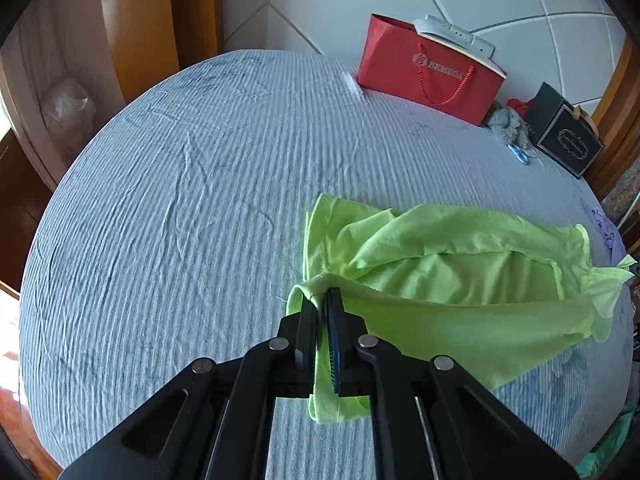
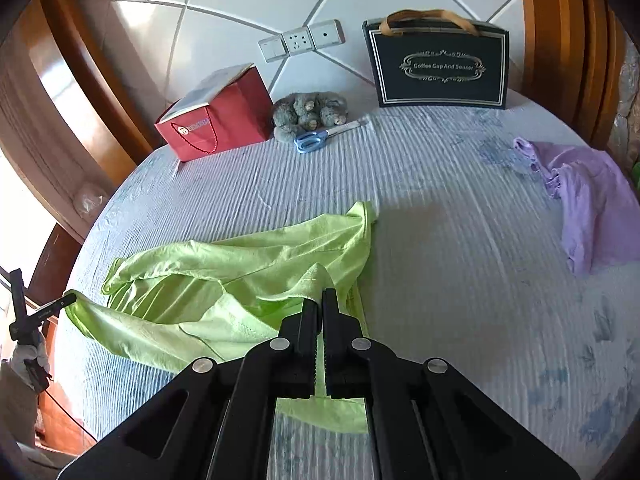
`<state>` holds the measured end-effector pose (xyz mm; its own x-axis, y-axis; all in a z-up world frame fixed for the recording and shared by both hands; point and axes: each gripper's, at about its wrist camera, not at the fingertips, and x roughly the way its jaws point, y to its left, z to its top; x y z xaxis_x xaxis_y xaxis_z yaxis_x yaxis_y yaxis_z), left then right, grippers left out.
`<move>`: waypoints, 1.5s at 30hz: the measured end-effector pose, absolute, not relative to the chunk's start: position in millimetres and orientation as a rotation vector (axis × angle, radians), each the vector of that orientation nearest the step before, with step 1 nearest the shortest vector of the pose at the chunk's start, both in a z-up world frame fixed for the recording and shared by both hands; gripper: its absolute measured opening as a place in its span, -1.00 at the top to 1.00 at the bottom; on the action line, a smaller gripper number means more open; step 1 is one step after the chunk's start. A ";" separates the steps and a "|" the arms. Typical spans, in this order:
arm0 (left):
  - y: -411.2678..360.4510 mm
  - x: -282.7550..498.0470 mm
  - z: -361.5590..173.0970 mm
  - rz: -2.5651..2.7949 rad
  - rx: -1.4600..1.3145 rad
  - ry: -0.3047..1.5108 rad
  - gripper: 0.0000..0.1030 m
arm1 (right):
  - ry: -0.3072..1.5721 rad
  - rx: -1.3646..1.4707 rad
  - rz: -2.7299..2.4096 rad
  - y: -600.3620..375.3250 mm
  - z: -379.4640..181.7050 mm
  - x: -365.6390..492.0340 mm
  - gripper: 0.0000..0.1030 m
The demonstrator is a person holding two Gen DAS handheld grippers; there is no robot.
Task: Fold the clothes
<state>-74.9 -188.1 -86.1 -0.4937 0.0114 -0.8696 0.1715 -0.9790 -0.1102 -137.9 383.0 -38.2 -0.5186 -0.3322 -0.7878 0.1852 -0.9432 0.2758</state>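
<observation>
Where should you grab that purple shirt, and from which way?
I'd grab the purple shirt by its edge nearest the middle of the bed, reaching in from the green shirt's side. It lies crumpled and flat, so pinch from above at that free edge. Its far side runs off the picture. Both grippers, left and right, are busy pinching the green shirt.

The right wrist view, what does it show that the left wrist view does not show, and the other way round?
Only the right wrist view shows the wall sockets, most of the purple garment and the right gripper shut on the green shirt.

Only the left wrist view shows the left gripper shut on the shirt, and a white object sticking out of the red bag.

Both show the shirt, red bag, black bag, grey plush toy, scissors and striped bedsheet.
</observation>
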 end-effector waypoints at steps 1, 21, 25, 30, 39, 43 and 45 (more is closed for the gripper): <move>-189.5 -81.6 -90.0 -2.594 1.562 0.290 0.81 | -0.226 1.384 -2.486 382.5 -45.7 -149.7 0.85; -167.6 -23.1 -137.3 -2.529 1.775 0.327 0.21 | -0.234 1.661 -2.355 414.4 -119.5 -61.4 -0.05; -165.2 -23.0 -139.2 -2.494 1.789 0.290 0.68 | -0.127 1.674 -2.366 406.8 -123.8 -71.5 0.94; -164.8 -21.1 -136.8 -2.461 1.815 0.246 0.70 | -0.052 1.791 -2.484 436.8 -120.7 -79.9 1.00; -165.0 -21.9 -112.7 -2.508 1.770 0.281 0.29 | -0.077 1.673 -2.377 412.3 -102.0 -90.2 -0.44; -160.4 -24.2 -120.2 -2.487 1.785 0.282 0.29 | -0.050 1.731 -2.329 401.1 -124.7 -93.7 -0.39; -155.9 -24.6 -121.3 -2.472 1.800 0.269 0.64 | -0.009 1.765 -2.320 395.6 -134.2 -95.5 0.42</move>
